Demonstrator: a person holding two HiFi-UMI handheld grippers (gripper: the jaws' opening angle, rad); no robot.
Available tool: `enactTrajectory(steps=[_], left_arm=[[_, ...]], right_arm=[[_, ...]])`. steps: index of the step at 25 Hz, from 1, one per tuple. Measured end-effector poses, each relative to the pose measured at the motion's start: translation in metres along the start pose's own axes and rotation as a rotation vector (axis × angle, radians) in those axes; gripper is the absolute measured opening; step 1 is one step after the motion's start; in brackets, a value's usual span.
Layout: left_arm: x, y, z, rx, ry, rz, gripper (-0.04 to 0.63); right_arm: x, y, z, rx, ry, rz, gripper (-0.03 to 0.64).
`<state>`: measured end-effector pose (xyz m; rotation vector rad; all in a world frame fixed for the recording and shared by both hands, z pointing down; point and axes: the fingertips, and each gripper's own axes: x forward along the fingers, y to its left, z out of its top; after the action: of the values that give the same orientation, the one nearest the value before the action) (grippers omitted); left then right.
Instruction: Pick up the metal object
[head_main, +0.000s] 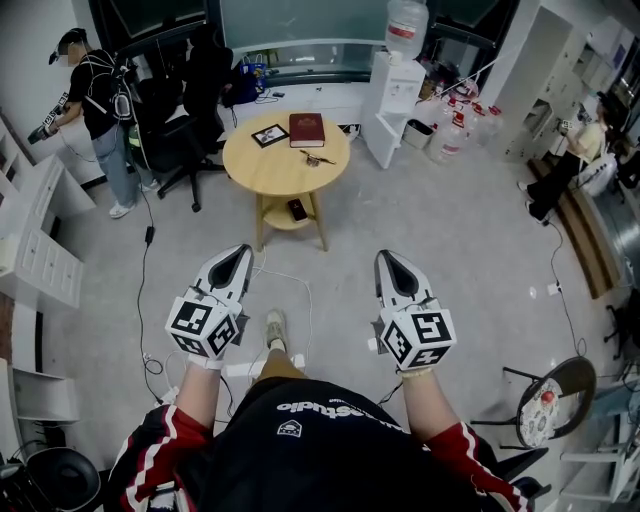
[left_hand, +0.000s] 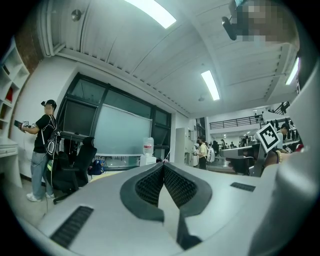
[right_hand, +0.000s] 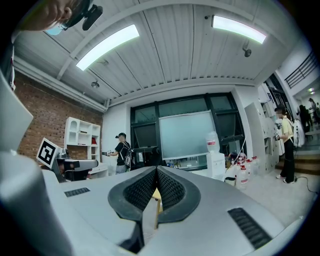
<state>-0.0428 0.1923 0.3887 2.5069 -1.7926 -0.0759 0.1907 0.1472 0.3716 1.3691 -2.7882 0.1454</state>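
At the far left, white shelves (head_main: 40, 255) line the wall. A person in a black shirt (head_main: 95, 90) stands by them, with a black office chair (head_main: 190, 115) just beside. The left tongs (head_main: 242, 252) are held level over the bare grey floor (head_main: 460, 240). Their ribbed dark pads are pressed together with nothing between them. A thin white cable (head_main: 300, 285) loops across the floor between the two tongs, near the wearer's shoe (head_main: 275, 327). Ahead, well apart from both tongs, stands a round wooden tabletop (head_main: 262, 172) on slim legs, with open floor all along its near side. On it lie a small black-framed picture (head_main: 270, 135) and a dark red book (head_main: 306, 129) just beside it. The metal object (head_main: 318, 157), small, thin and glinting, lies just in front of the book and clear of the tabletop's edge. A dark flat thing (head_main: 297, 209) lies on the lower shelf (head_main: 275, 216). The right tongs (head_main: 388, 257) are level too, pressed together and empty. Behind and to the right of the tabletop stand a white water dispenser (head_main: 392, 110) and a cluster of clear water bottles (head_main: 455, 130). At the far right another person (head_main: 575, 150) stands near white cabinets (head_main: 560, 60), and a round-backed chair (head_main: 548, 398) sits at the lower right.
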Motion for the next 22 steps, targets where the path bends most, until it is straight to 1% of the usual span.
enactTrajectory(steps=[12, 17, 22], left_arm=[[0.014, 0.011, -0.003, -0.013, 0.0, -0.007, 0.017], [0.023, 0.022, -0.007, -0.028, 0.011, -0.006, 0.017], [0.036, 0.023, -0.009, -0.032, 0.019, -0.01, 0.017]], right_arm=[[0.012, -0.005, -0.001, -0.001, 0.012, -0.005, 0.026], [0.022, -0.006, -0.002, 0.005, 0.023, -0.008, 0.028], [0.026, -0.019, -0.001, 0.012, 0.026, -0.019, 0.028]])
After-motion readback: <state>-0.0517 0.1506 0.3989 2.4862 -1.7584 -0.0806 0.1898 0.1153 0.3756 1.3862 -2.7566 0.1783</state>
